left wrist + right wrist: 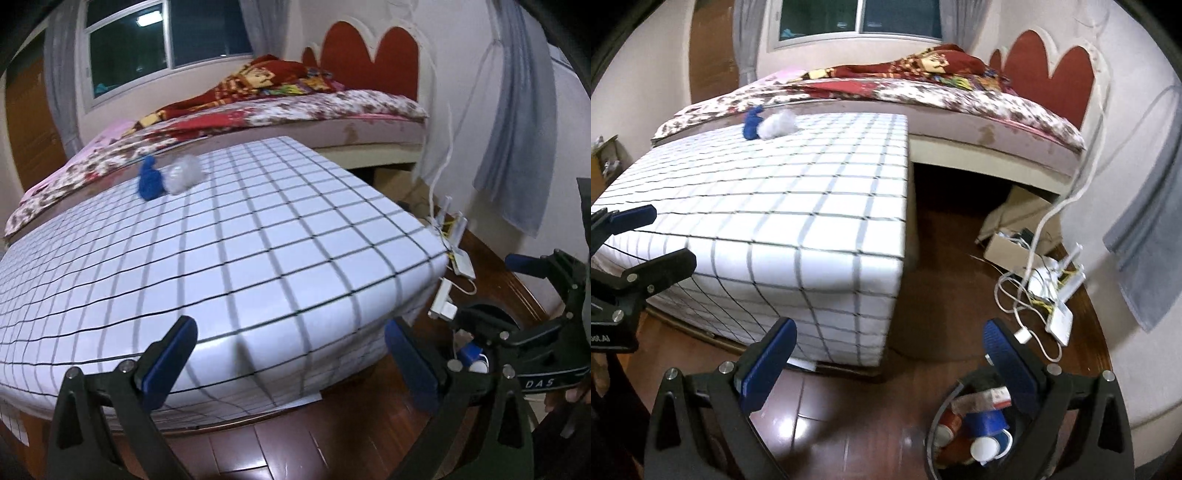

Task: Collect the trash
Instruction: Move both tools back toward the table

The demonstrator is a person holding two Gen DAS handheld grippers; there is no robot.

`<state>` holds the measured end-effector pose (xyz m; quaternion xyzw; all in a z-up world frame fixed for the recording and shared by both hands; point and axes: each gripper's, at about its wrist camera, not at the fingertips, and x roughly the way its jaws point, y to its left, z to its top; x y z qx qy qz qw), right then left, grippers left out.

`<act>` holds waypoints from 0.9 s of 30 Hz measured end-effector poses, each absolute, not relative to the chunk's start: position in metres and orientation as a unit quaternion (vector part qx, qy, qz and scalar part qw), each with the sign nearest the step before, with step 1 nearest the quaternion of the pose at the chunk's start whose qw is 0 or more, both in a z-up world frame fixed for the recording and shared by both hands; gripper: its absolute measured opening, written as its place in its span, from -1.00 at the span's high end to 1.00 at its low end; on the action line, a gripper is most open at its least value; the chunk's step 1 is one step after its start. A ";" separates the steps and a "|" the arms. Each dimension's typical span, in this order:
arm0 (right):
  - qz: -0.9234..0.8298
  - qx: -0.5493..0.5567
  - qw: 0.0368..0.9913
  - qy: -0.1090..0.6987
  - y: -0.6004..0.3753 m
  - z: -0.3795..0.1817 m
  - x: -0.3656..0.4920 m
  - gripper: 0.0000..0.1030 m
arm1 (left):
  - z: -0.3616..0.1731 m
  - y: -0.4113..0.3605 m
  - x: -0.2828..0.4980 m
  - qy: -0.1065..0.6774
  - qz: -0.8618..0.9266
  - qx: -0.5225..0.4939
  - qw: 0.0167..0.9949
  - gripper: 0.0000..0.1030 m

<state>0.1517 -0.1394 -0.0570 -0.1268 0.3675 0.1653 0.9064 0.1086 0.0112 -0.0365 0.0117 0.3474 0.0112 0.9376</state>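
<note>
A crumpled blue piece of trash (149, 181) and a crumpled clear plastic piece (184, 173) lie side by side at the far edge of the table with the white grid cloth (258, 258); they also show in the right wrist view as the blue piece (752, 123) and the clear piece (779, 123). A black trash bin (942, 413) on the floor holds cups and wrappers. My left gripper (291, 362) is open and empty at the table's near edge. My right gripper (890, 362) is open and empty, above the floor beside the bin.
A bed (295, 110) with a floral sheet and red blanket stands behind the table. White cables, a router and adapters (1052, 291) lie on the wooden floor by the wall. A cardboard box (1008, 243) sits under the bed. Grey curtain (517, 147) hangs right.
</note>
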 end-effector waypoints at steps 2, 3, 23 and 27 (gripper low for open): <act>0.173 -0.126 0.907 0.362 -0.130 -0.054 0.154 -0.98 | -0.035 0.023 0.107 0.346 0.021 0.007 0.938 -0.98; 0.177 -0.124 0.909 0.356 -0.123 -0.051 0.155 -0.98 | -0.035 0.029 0.107 0.345 0.027 0.005 0.938 -0.98; 0.247 -0.131 0.905 0.322 -0.011 -0.041 0.174 -0.98 | -0.034 0.143 0.108 0.334 0.121 -0.025 0.934 -0.98; 0.251 -0.138 0.905 0.316 0.006 -0.038 0.182 -0.98 | -0.036 0.159 0.112 0.333 0.130 -0.031 0.934 -0.98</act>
